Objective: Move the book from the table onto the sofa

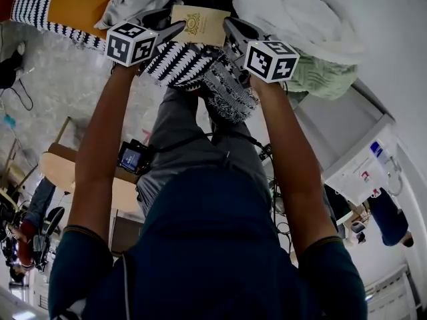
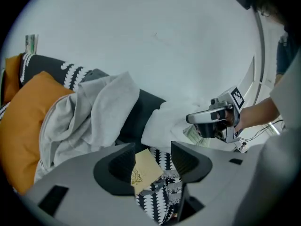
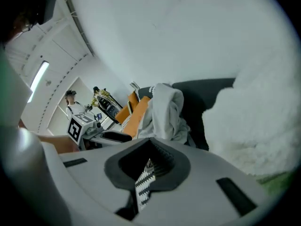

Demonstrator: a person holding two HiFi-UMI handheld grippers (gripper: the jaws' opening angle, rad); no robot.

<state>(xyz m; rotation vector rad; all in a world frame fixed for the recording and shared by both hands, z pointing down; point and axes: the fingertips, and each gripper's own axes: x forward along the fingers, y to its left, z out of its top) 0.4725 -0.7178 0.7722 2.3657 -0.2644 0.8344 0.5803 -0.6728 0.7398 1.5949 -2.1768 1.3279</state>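
Left gripper (image 2: 153, 160): jaws stand wide. The book (image 1: 200, 24), tan with a gold crest on the cover, sits tilted in the gap. One edge lies against the jaw at the picture's left and stops short of the other jaw. Under it a black-and-white patterned cloth (image 1: 183, 65) bunches across the rest of the gap, and I read the jaws as clamped on that bunch.

Right gripper (image 3: 149, 166): jaws together, pinching a narrow strip of the same cloth.

Head view: I hold both grippers out in front of me, tips close together and pointing toward the sofa (image 2: 141, 112). The cloth hangs between them and sags over my legs. The book rests at the cloth's top edge, between the two tips, with its cover facing up.

Just beyond the book the sofa carries:
- an orange cushion (image 2: 28, 121) at the left
- a grey throw (image 2: 99, 112) crumpled beside it
- a white blanket (image 1: 287, 12) at the right

I cannot tell whether the book touches the sofa seat.
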